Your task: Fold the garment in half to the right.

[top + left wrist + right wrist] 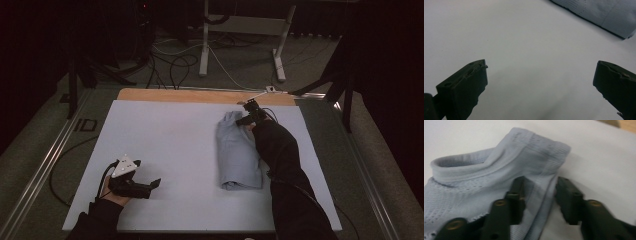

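A white sheet covered the table, with a strip of bare wood showing along its far edge. Beyond the table the room was dark: grey floor, loose cables and the white legs of a stand.

At the near left of the sheet, the left claw lay low in the person's hand, a grey three-cornered plate on top. In the left gripper view its two black, blocky jaws stood spread wide over bare white sheet, gripping nothing, with the edge of the cloth well off at the upper right.

To the right of the middle lay a pale blue-grey shirt, folded into a long narrow bundle that ran from near to far. Its knit was fine, with rows of small holes and a ribbed band at the collar.

The right claw sat at the far end of that bundle, on a dark-sleeved arm. In the right gripper view its jaws were partly open, one resting on the cloth and the other just off its edge, with a folded ridge of fabric between them, not yet pinched.
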`<state>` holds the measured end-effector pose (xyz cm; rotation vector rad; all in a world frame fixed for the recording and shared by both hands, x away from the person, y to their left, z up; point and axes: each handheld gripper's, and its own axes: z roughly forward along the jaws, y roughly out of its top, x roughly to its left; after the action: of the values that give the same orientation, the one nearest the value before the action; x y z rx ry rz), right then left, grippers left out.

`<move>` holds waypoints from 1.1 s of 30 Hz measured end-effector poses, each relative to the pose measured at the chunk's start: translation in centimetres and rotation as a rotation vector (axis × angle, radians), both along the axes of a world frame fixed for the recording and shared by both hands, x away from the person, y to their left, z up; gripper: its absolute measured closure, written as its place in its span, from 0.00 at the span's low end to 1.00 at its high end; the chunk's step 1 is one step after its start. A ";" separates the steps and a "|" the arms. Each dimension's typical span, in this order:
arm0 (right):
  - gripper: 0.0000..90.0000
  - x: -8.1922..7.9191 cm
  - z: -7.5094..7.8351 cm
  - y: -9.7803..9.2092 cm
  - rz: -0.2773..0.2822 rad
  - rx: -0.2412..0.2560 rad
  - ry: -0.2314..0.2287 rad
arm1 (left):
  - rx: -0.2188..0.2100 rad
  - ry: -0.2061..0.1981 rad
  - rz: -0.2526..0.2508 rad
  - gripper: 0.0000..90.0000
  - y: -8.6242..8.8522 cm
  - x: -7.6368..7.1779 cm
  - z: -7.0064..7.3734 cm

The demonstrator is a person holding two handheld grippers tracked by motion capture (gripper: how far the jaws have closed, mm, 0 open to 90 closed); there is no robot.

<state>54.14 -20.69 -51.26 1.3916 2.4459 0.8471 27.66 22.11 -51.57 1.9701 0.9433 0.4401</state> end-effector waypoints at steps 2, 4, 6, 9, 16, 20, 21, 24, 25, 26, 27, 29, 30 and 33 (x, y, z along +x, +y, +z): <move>0.88 -0.1 0.3 0.2 0.004 -0.005 -0.011 | 0.003 0.002 -0.002 0.00 0.0 0.0 -0.1; 0.92 -0.2 0.8 0.4 0.019 -0.010 -0.030 | 0.001 0.004 -0.001 0.00 0.0 0.0 -0.1; 0.93 -0.4 1.5 0.7 0.041 -0.026 -0.058 | 0.006 0.000 -0.005 0.00 -0.1 0.0 0.0; 0.94 -0.6 2.5 1.0 0.048 0.014 -0.104 | -0.002 -0.001 -0.003 0.00 -0.1 0.0 0.0; 0.94 0.0 1.9 1.2 0.033 0.031 -0.100 | -0.001 -0.002 -0.004 0.00 0.0 0.0 0.0; 0.94 0.4 0.8 1.0 0.024 0.026 -0.077 | -0.008 -0.004 -0.005 0.00 0.1 0.0 -0.1; 0.94 0.5 0.6 1.0 0.019 0.038 -0.069 | -0.006 -0.009 -0.008 0.00 0.0 0.0 -0.1; 0.92 0.7 0.2 1.0 0.026 0.017 -0.063 | -0.009 -0.021 -0.013 0.00 0.0 -0.1 -0.1; 0.91 0.7 0.1 1.1 0.020 0.013 -0.060 | -0.008 -0.024 -0.010 0.00 0.0 -0.1 0.0; 0.90 0.7 -0.1 1.2 0.016 0.005 -0.061 | -0.008 -0.029 -0.010 0.00 0.0 -0.1 0.0; 0.90 0.7 -0.2 1.2 0.016 0.000 -0.062 | -0.004 -0.038 -0.012 0.00 0.0 -0.1 0.0; 0.86 0.7 -0.2 1.3 0.017 -0.014 -0.064 | -0.006 -0.046 -0.012 0.00 0.0 -0.1 0.0; 0.81 0.7 -0.1 1.3 0.011 -0.016 -0.059 | -0.008 -0.046 -0.013 0.00 0.1 -0.1 0.1; 0.70 0.5 0.4 1.3 0.011 -0.017 -0.056 | -0.012 -0.057 -0.018 0.00 0.2 -0.1 0.1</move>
<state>54.66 -19.43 -50.91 1.3315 2.4151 0.8539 27.52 22.27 -51.46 1.9439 0.8903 0.4767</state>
